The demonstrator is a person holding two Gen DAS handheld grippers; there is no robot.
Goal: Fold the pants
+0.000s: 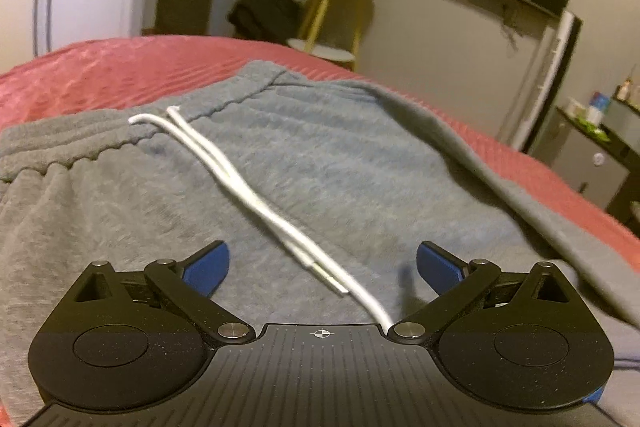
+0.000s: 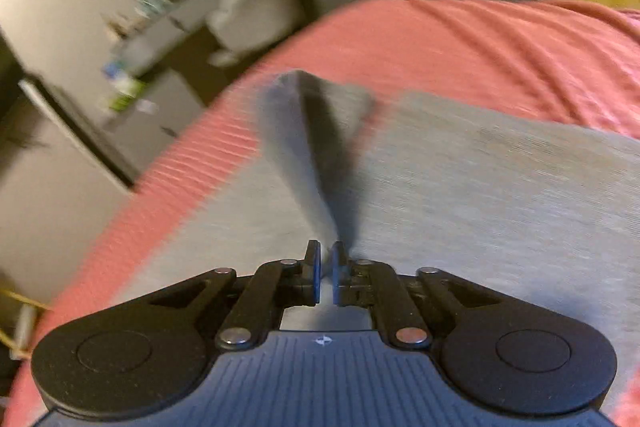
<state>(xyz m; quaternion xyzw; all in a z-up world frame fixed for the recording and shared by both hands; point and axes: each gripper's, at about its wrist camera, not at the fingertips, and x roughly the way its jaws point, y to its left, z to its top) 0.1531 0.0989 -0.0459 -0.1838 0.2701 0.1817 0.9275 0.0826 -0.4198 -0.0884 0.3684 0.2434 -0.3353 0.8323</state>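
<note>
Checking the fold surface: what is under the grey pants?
The grey pants lie on a red bedspread, showing around their edges. Whatever lies directly beneath the cloth is covered.

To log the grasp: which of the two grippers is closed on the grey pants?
The right gripper: its blue pads pinch a raised fold of the grey pants. The left gripper stands wide open above the white drawstring, holding nothing.

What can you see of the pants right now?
The pants are grey, fleecy-looking sweatpants lying mostly flat on the red bedspread. The gathered elastic waistband faces the left wrist camera, with a white drawstring trailing across the front toward the open left gripper, which holds nothing. In the right wrist view, the right gripper is shut on a pinched fold of fabric that stands up in a ridge.
</note>
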